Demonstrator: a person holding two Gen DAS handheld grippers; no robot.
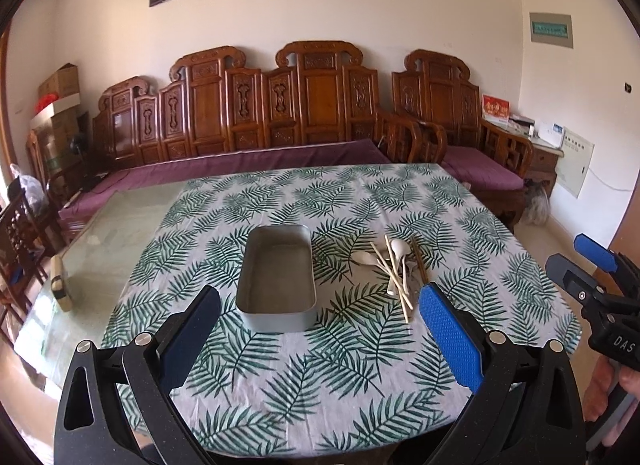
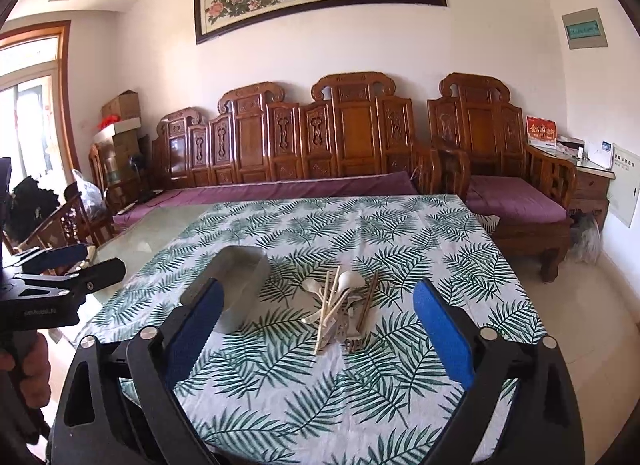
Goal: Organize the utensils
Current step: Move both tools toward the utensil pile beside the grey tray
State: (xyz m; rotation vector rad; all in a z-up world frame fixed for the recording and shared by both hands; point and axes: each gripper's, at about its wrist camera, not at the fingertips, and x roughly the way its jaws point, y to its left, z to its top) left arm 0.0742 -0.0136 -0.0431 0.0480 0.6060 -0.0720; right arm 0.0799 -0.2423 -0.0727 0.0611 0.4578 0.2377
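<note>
**Grey metal tray empty; approach to the utensil pile, no grasp yet**

Step in hand, as judged: the very start of sorting. The metal tray (image 1: 276,285) sits mid-bench on the leaf-print cloth (image 1: 360,365), long axis running near to far, and nothing lies in it. Just to its right, not touching it as far as I can tell, is the tangled utensil pile (image 2: 340,305): pale chopsticks (image 1: 394,281), white spoons (image 2: 350,280), a darker brown pair of sticks (image 2: 368,301) and a fork (image 2: 352,341) at the near end.

Left gripper (image 1: 320,313): jaws wide apart, nothing between the pads, lined up on the tray. Right gripper (image 2: 320,317): jaws also wide, holding nothing, with the pile framed between them but farther off.

Next move, as judged: the right gripper has to drop onto one item and close. The pieces cross each other, so a loose outer piece (the brown sticks or a chopstick end) looks the easiest first pick. Thin sticks lying flat on cloth call for a low, shallow pinch.

Room for moving: open cloth all round the pile, near, far and right. The cloth stops short on the left, where bare glass bench top (image 1: 120,233) shows, with a small block (image 1: 60,281) near the left edge. The right bench edge falls to the floor, well clear of the pile. The two grippers are side by side, so crossing paths is the main risk.
</note>
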